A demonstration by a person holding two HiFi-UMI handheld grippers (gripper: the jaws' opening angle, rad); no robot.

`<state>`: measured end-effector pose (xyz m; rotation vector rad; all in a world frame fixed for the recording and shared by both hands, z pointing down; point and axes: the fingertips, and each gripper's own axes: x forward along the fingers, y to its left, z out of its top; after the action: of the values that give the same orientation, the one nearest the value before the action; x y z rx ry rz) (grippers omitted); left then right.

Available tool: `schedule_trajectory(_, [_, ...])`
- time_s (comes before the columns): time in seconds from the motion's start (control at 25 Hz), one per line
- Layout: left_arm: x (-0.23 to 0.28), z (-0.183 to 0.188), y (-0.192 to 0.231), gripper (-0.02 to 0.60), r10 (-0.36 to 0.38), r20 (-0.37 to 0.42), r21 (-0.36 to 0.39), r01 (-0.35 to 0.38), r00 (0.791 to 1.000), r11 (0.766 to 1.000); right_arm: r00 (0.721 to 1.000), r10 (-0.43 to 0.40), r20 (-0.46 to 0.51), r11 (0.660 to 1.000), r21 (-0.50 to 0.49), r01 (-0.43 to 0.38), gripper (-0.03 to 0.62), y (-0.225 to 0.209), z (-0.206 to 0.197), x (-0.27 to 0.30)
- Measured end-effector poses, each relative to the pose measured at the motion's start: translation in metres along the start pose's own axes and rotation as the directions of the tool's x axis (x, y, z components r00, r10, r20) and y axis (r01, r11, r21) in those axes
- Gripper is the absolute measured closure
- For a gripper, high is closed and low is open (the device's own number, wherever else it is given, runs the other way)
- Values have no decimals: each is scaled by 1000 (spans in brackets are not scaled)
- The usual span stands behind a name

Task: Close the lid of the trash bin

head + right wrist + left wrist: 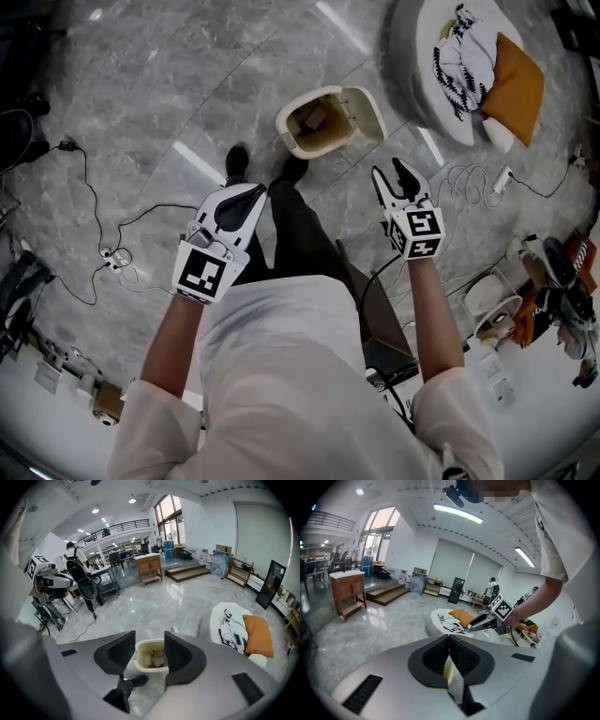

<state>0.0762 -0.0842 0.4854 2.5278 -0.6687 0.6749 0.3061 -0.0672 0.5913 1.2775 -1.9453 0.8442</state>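
1. Grippers first: the left gripper [255, 192] has its jaws pressed together with nothing in them. The right gripper [391, 173] has its jaws roughly halfway apart and isn't holding anything either. Its own view just shows the bin framed in the gap, far below.
2. The trash bin [309, 127] sits on the floor [169, 84], ahead of and below both grippers and just past the person's black shoes [237, 161]. It's well apart from the jaws, so nothing is touching it yet.
3. The bit that matters: the lid [367, 112] is flipped open and hangs off the bin's right side in the head view. That's the right gripper's side, so that hand looks nearer and better lined up. My guess is the hinge runs roughly away from the person, so the lid has to swing leftwards over the opening.
4. Materials: the bin and lid look like smooth cream plastic, a rounded-rectangle shape with soft corners. I'd expect the lid to be light and to tip over easily with a nudge. There are some brownish cardboard-looking scraps [153, 659] inside.
5. The floor is glossy grey marble-look tile with cables [103, 220] trailing across it. Off to the right there's a round white cushion [412, 66] with an orange pillow [514, 89] on it, not in the way.
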Motion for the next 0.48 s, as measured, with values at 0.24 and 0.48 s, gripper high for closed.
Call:
schedule_trajectory(0.24, [13,-18,4,563,36,-7,-18,-36,999,999,997,31,-76,999,-25,-33,342,-16,-23,43])
schedule_trajectory(0.48, [20,-43,5,564,53,-29,-78,-55,998,995,991,7,-135,998,-56,-14,333,-43,-43,76])
